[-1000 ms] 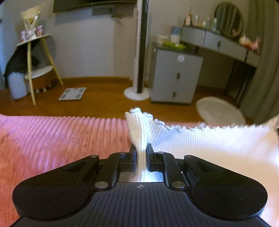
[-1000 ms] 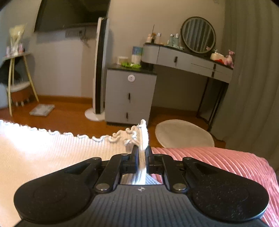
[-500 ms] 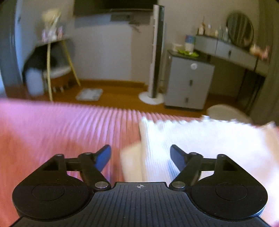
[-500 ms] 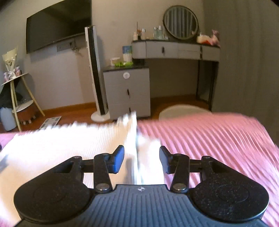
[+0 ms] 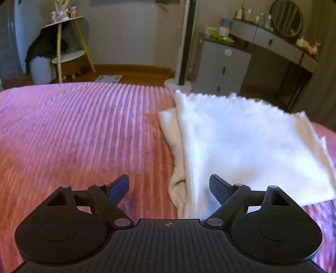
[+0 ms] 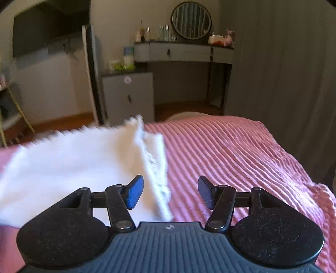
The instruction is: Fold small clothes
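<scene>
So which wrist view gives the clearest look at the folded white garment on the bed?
The left wrist view: the white garment lies sharp, with its scalloped far edge and the layer folded underneath visible on the pink bedspread. In the right wrist view the garment is motion-blurred and cut off at the left.

Wood floor point(image 5: 134, 72), grey drawer cabinet point(image 5: 222, 67), round mirror point(image 6: 190, 20) over vanity, possibly curtain right.

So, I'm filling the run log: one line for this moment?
left gripper: jaws opening, empty | right gripper: jaws opening, empty | white garment: folded, released on pink bedspread
</scene>
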The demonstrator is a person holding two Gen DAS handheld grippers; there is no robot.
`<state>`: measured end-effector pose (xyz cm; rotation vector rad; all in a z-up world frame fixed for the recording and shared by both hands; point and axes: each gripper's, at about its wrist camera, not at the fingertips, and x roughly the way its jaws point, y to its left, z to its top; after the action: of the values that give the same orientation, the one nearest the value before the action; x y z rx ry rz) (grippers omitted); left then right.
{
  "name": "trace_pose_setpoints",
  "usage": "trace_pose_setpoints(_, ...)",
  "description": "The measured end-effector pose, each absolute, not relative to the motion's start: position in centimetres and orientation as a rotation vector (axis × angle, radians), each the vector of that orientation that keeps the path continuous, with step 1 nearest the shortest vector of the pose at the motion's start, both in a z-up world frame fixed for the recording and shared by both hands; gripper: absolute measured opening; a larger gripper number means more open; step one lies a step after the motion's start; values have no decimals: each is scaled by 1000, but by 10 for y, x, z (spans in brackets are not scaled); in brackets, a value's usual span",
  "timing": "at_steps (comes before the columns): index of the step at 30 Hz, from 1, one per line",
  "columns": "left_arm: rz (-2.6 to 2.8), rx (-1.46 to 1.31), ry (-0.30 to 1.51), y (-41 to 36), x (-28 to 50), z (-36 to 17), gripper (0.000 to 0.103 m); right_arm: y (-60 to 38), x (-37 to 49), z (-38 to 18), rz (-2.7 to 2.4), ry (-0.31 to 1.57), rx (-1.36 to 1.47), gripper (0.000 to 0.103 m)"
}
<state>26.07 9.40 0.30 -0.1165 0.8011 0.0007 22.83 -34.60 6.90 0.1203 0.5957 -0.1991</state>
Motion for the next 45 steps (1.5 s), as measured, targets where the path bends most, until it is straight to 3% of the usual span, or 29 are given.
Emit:
trace_pose_setpoints(2, -21, -129, 792, 97, 248, 12, 88, -341, 214, 78, -154, 588, 176, 59)
trace_pose_setpoints(4, -39, -122, 775, 101, 239, 18, 88, -338, 201, 84, -106, 588, 263, 74)
trace_pose_setpoints(7, -37, -139, 759, 111, 228, 25, 88, -342, 192, 81, -11, 608, 479, 86)
trace_pose_setpoints(11, -6, -166, 772, 124, 222, 27, 88, -341, 192, 61, 32, 653, 664, 87)
trace_pose_setpoints(18, 14, -136, 786, 108, 232, 16, 88, -336, 207, 17, 5, 633, 744, 86)
trace_pose_setpoints(25, -28, -452, 820, 116, 276, -17, 89, -351, 254, -22, -5, 625, 782, 59)
trace_pose_setpoints(30, -50, -468, 846, 106, 314, -38, 89, -388, 279, -38, -9, 569, 792, 51)
trace_pose_setpoints(32, -35, -443, 854, 99, 327, -45, 90, -401, 283, -45, -21, 547, 808, 36)
trace_pose_setpoints(34, -16, -432, 857, 94, 335, -50, 95, -408, 285, -49, -59, 525, 773, 10)
trace_pose_setpoints(35, -13, -427, 855, 92, 338, -51, 96, -409, 285, -51, -63, 517, 762, 7)
trace_pose_setpoints(45, 20, -466, 844, 117, 332, -42, 94, -387, 275, -26, -199, 485, 565, 7)
